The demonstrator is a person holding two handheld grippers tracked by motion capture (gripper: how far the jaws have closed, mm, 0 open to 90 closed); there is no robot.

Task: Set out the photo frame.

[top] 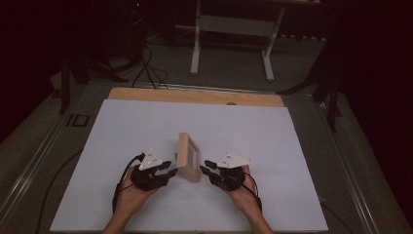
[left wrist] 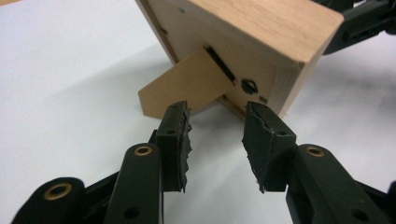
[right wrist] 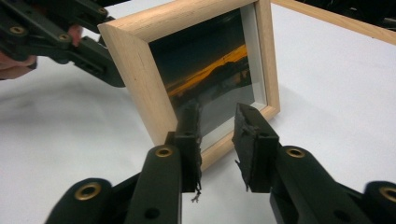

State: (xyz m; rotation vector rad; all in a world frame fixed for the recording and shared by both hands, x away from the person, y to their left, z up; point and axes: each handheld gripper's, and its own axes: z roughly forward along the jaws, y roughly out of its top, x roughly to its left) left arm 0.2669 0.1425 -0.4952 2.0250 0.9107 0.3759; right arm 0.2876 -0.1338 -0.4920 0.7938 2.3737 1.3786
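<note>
A small light-wood picture frame (top: 188,157) stands upright on the white table cover, glass side towards the right. In the left gripper view its back (left wrist: 261,32) faces me, with a cardboard easel stand (left wrist: 187,86) folded out and resting on the table. My left gripper (top: 173,168) (left wrist: 217,126) sits just behind the frame, open, with nothing between its pads. My right gripper (top: 208,166) (right wrist: 217,121) is open just before the frame's front (right wrist: 140,60), which shows a dark sunset picture. No pad touches the frame. Both hands rest low on the table.
The white cover (top: 146,126) spreads wide around the frame; a wooden strip (top: 195,96) borders its far edge. Beyond the table, a white desk stand (top: 231,29) and dark cables (top: 146,68) are on the grey floor.
</note>
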